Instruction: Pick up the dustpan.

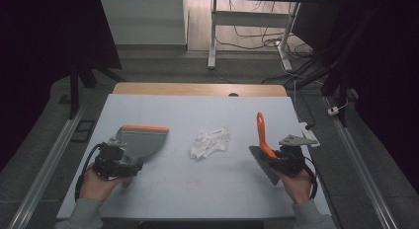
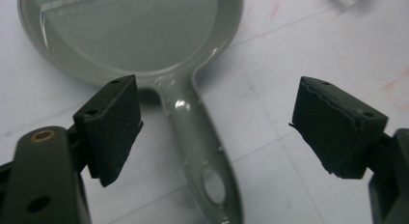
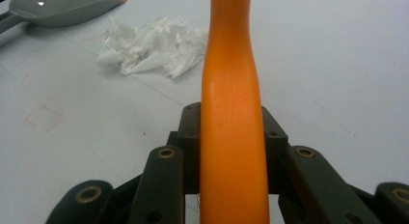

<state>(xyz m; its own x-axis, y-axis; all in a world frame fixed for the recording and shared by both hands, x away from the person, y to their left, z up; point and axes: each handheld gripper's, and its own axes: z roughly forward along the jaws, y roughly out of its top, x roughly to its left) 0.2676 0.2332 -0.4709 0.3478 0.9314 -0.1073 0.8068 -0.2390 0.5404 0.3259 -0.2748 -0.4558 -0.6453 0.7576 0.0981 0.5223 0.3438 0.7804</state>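
My right gripper (image 3: 231, 137) is clamped on the brush's orange handle (image 3: 231, 89). My left gripper (image 2: 217, 132) stands wide open, its jaws either side of the grey dustpan's handle (image 2: 202, 142), not touching it.

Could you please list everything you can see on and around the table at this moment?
dustpan: one, grey with an orange front lip, left part of the table, handle between the left gripper's open jaws
brush: one, orange handle and grey bristle head, right side of the table, held in the right gripper
crumpled paper: one loose pile of white scraps, middle of the table
table: one, pale grey top with a wooden far edge
desk frame: one, white, on the floor beyond the table, cables beside it
left gripper: one, black, jaws wide apart around the dustpan handle
right gripper: one, black, shut on the brush handle
hands: two, grey sleeves, bottom edge of the high view
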